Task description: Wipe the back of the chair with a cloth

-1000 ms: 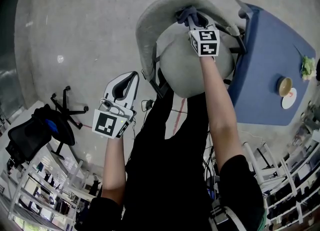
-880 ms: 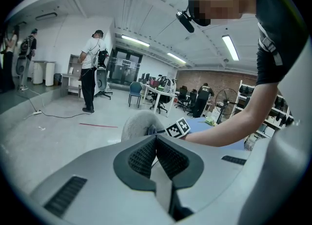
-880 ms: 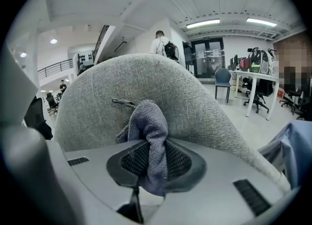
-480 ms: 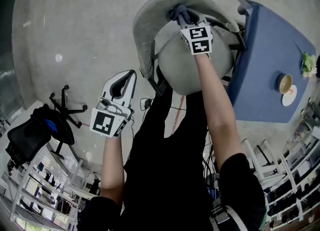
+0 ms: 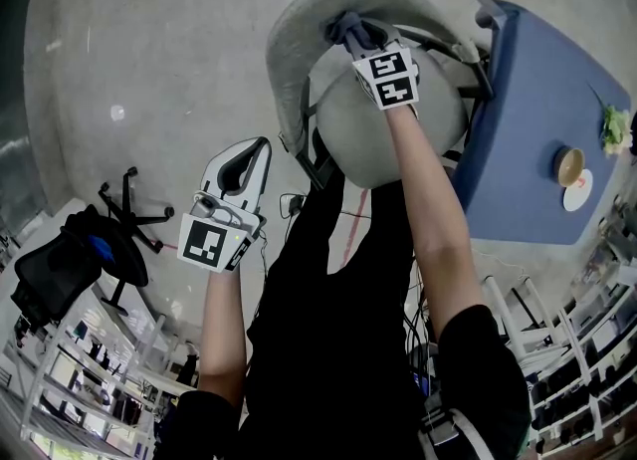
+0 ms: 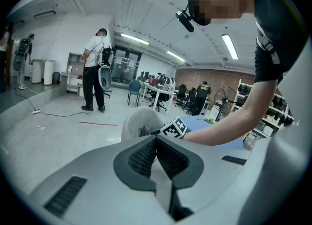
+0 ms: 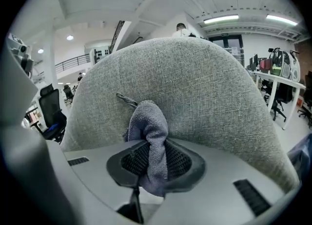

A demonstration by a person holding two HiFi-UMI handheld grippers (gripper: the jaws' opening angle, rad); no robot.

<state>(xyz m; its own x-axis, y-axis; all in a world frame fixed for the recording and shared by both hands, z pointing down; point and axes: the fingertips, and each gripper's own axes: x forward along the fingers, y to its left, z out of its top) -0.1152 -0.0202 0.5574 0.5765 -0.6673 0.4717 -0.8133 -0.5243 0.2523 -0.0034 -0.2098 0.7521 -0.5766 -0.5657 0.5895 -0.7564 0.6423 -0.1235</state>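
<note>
In the head view, my right claw (image 5: 358,38) reaches over the round seat (image 5: 398,144) to the inner face of the grey chair back (image 5: 287,50). The blue-grey cloth (image 5: 343,24) is bunched at its tip, against the fabric near the top rim. My left claw (image 5: 257,151) hangs well apart from the chair, out over the concrete floor (image 5: 149,50), touching nothing. A blue surface (image 5: 528,149) stands just beside the chair on the right, with a small round cup (image 5: 568,168) on it.

In the left gripper view, my left claw (image 6: 156,140) has its two ribbed pads pressed together with nothing between them. Beyond it I see the chair back (image 6: 136,121) edge-on and the marker cube (image 6: 174,127) of my other claw beside it. A person (image 6: 95,68) stands far off across the room.

In the right gripper view, my right claw (image 7: 154,147) is clamped on the cloth (image 7: 148,124). A fold runs down between the pads and a rounded wad stands up past them. That wad lies against the woven grey chair back (image 7: 204,87), which fills most of the view, low and left of its middle.
</note>
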